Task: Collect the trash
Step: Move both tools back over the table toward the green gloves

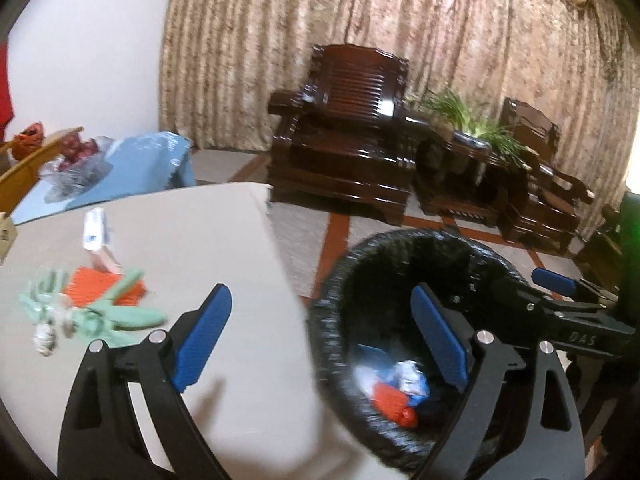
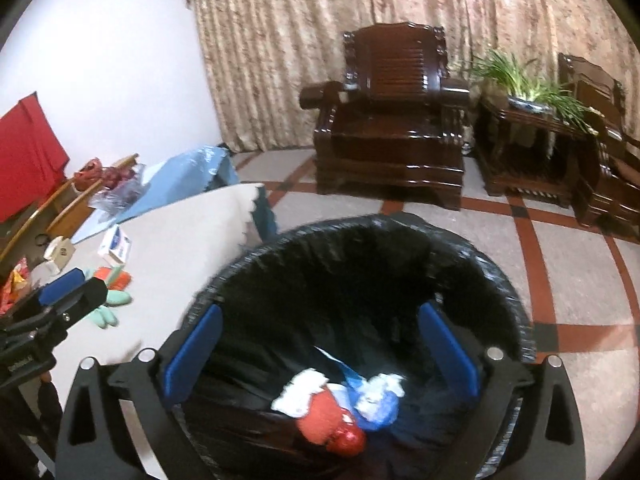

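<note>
One bin [image 2: 500,280] stands on the tiled floor against the table's edge, lined with a black bag folded over its rim. Several pieces of trash lie in a heap at its bottom: a white crumpled wad [image 2: 300,394], an orange-red lump [image 2: 320,420] with a shiny red bit at its end, a blue-and-white wrapper [image 2: 380,400]. All touch one another; what each once was I cannot tell through the blur.

Right gripper [image 2: 320,352] hangs over the bin's mouth, pointing down into it, blue pads spread wide, nothing between them but the view of the heap below. Left gripper [image 1: 320,344] straddles the seam between table and bin: its left finger over the tabletop, its right finger over the bin's rim. Jaws wide apart too, empty.

Table [image 1: 180,240], pale top. Still on it, toward the far side: a green glove [image 1: 100,312] lying across an orange mesh-like piece [image 1: 104,284], a small white crumpled scrap [image 1: 44,338] just beside the glove's fingers, and a white-and-blue box [image 1: 96,232] behind them. From the right wrist view a small cream carton [image 2: 60,254] sits farther back, near the table's end.

Beyond the table: a blue-covered surface [image 1: 140,160] carrying a clear plastic bag [image 1: 76,164] with dark red contents. Behind, dark wooden armchairs [image 1: 344,128], a potted plant [image 1: 472,124] on a stand between them, patterned curtain [image 1: 360,8].
</note>
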### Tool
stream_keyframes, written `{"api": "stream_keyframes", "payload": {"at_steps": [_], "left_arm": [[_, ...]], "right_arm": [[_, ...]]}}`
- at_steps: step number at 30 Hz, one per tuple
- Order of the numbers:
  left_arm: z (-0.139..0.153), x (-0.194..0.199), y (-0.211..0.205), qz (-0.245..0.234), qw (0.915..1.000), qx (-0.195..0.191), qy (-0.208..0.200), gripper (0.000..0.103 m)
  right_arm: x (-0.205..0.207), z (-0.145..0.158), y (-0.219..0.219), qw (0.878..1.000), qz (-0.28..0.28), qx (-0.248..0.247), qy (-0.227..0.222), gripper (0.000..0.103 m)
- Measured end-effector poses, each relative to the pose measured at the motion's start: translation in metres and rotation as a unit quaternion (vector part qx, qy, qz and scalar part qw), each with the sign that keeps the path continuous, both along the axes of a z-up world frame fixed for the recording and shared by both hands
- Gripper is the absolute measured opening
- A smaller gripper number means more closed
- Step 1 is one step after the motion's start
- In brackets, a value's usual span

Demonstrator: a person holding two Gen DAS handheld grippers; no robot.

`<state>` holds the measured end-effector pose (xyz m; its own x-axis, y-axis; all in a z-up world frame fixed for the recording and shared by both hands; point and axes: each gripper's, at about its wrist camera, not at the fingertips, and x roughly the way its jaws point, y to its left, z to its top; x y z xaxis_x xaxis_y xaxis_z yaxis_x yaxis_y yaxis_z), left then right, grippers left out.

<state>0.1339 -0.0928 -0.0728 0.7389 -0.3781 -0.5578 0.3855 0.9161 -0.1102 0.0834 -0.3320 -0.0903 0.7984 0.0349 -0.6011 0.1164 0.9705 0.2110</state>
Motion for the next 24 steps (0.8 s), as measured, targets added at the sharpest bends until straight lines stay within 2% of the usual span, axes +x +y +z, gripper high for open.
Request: {"api": "stream_keyframes", "payload": {"at_steps": [6, 11, 19, 24], "left_arm": [[0.006, -0.005, 0.052, 0.054, 0.9978, 0.025, -0.027, 0.09], [0.006, -0.007, 0.102, 0.105, 0.9936, 0.033, -0.029, 0.09], [0.003, -0.009, 0.188, 0.188, 0.9809, 0.041, -0.025, 0.09], [-0.002, -0.004, 0.225, 0.224, 0.9734, 0.044, -0.02, 0.09]], "right_arm": [[0.014, 0.007, 0.041, 0.999, 0.038, 0.0, -0.016, 0.097], [0.03, 0.011, 0.08, 0.997, 0.071, -0.003, -0.026, 0.097], [0.059, 0.014, 0.153, 0.991, 0.129, -0.016, -0.044, 0.097], [0.078, 0.007, 0.196, 0.987, 0.156, -0.017, -0.043, 0.097]]}}
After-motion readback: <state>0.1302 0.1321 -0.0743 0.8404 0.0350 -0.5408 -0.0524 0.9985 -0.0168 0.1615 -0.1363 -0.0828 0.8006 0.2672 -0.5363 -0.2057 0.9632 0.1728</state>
